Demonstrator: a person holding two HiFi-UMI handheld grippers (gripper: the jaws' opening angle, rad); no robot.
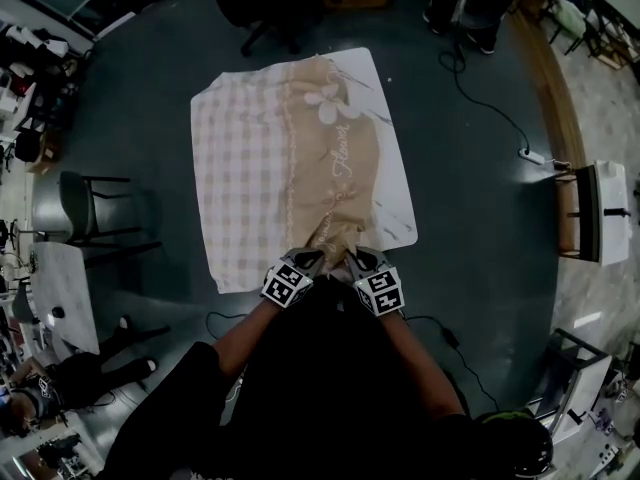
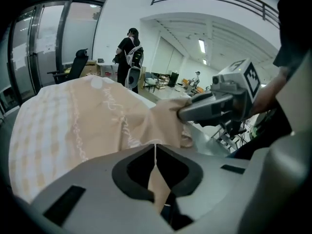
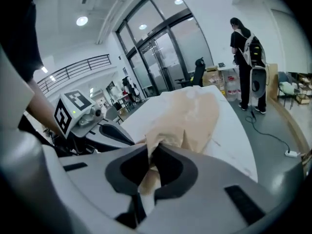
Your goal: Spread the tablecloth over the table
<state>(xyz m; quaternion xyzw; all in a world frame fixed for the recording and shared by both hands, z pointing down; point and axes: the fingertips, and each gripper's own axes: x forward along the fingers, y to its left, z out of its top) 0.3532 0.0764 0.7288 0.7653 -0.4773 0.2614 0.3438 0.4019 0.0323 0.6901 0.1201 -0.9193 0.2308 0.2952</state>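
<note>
A tablecloth, beige down the middle and checked on the left, lies part-spread on a white table; the table's right strip is bare. At the near edge the beige cloth is bunched between my two grippers. My left gripper is shut on the beige cloth edge. My right gripper is shut on the bunched beige fold. The two grippers sit close side by side; the right gripper shows in the left gripper view and the left gripper in the right gripper view.
Dark floor surrounds the table. A black chair stands to the left, an office chair beyond the far edge. A person with a backpack stands at the far end. A cable and power strip lie on the right.
</note>
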